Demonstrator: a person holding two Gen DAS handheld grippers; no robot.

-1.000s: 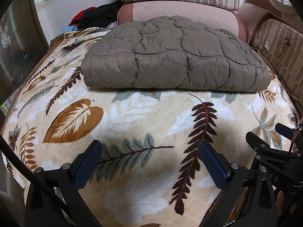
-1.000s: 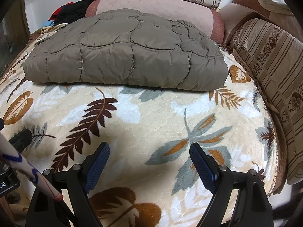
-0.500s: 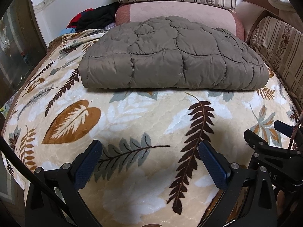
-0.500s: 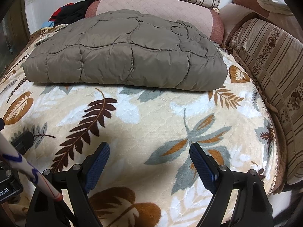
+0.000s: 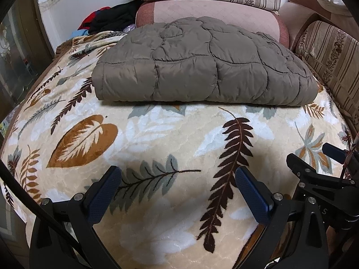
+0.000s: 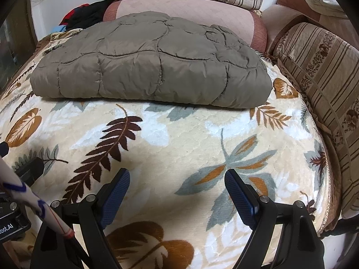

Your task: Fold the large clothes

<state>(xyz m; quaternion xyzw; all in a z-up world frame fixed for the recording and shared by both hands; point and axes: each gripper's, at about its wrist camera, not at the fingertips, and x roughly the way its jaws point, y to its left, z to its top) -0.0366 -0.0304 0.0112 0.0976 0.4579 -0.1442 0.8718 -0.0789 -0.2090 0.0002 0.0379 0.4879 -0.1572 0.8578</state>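
Jacket: we see a taupe quilted puffer jacket (image 5: pixel 202 67) (image 6: pixel 152 67) folded into a thick rectangle, lying flat at the far end of the bed, its far edge up against the pink bolster (image 5: pixel 213 13)
Bedding: cream plush blanket w/ leaf print (image 5: pixel 157 134) covers the bed; a bare stretch of it lies btwn the jacket & both claws
L gripper (image 5: pixel 177 190): we hold it low at the near edge, pointing down at the blanket, blue pads spread wide, nothing btwn them, well apart from the jacket
R gripper (image 6: pixel 177 190): same pose beside it, pads spread wide, empty, over the grey-orange leaf
Cross view: part of the R gripper shows at the right edge of the left wrist cam
Surroundings: striped floral cushions (image 6: pixel 318 71) along the right side & one on top of the bolster; heap of dark & red clothes (image 5: pixel 107 20) in the far left corner
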